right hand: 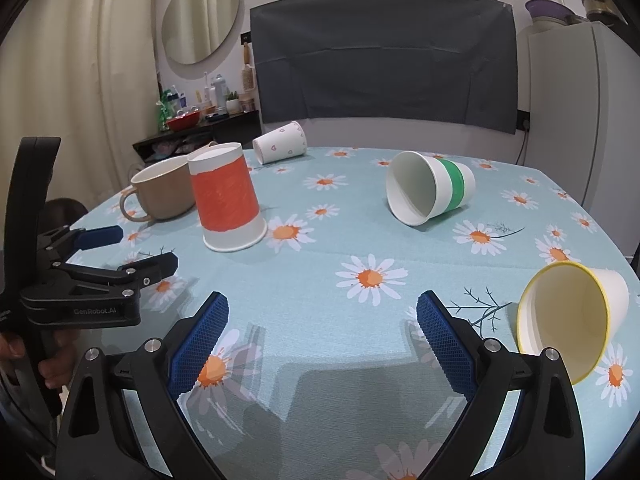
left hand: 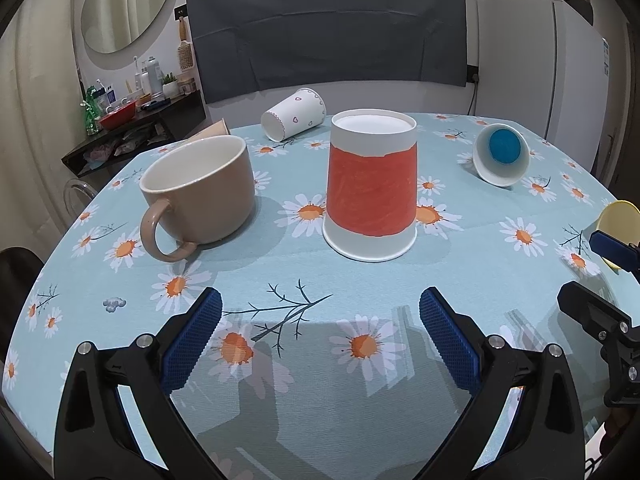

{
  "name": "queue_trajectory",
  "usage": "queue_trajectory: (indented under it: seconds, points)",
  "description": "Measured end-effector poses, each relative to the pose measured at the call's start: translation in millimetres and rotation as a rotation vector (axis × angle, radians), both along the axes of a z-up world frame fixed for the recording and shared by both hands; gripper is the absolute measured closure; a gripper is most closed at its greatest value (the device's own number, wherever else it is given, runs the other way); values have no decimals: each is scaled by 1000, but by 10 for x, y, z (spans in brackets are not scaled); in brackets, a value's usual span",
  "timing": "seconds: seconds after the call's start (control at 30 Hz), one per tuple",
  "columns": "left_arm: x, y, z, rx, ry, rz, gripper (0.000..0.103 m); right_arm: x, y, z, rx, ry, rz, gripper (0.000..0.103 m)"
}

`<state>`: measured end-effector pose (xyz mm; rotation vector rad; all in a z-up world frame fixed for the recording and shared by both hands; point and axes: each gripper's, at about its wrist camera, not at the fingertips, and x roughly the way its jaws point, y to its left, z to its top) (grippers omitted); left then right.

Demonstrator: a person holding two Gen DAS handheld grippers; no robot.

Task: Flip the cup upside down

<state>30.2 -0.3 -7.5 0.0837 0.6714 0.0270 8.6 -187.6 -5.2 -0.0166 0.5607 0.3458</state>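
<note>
Upturned cup (left hand: pixel 370 186) right of mug (left hand: pixel 200 192), on table (left hand: pixel 320 280).

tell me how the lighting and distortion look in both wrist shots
Left wrist view: even indoor light, soft shadows beside the orange cup and mug, dark vignette corners, table edge bowed. Right wrist view: same fisheye curve, gripper shadows on the cloth, sharp focus throughout.

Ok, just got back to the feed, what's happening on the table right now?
Nothing is being held at the moment. The left tongs and the right tongs are both open, hovering over the near edge of the daisy tablecloth. The orange cup already stands upside down, beside the upright beige mug. Three paper cups lie on their sides: the heart-print cup at the back, the green-banded cup, and the yellow-rimmed cup closest to the right tongs.
</note>
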Motion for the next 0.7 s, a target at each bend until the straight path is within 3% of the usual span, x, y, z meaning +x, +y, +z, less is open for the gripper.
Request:
queue_trajectory:
  seconds: [0.7]
  points:
    - [0, 23, 6, -13, 2, -11, 6, 3, -4, -8, -2, 4, 5, 12]
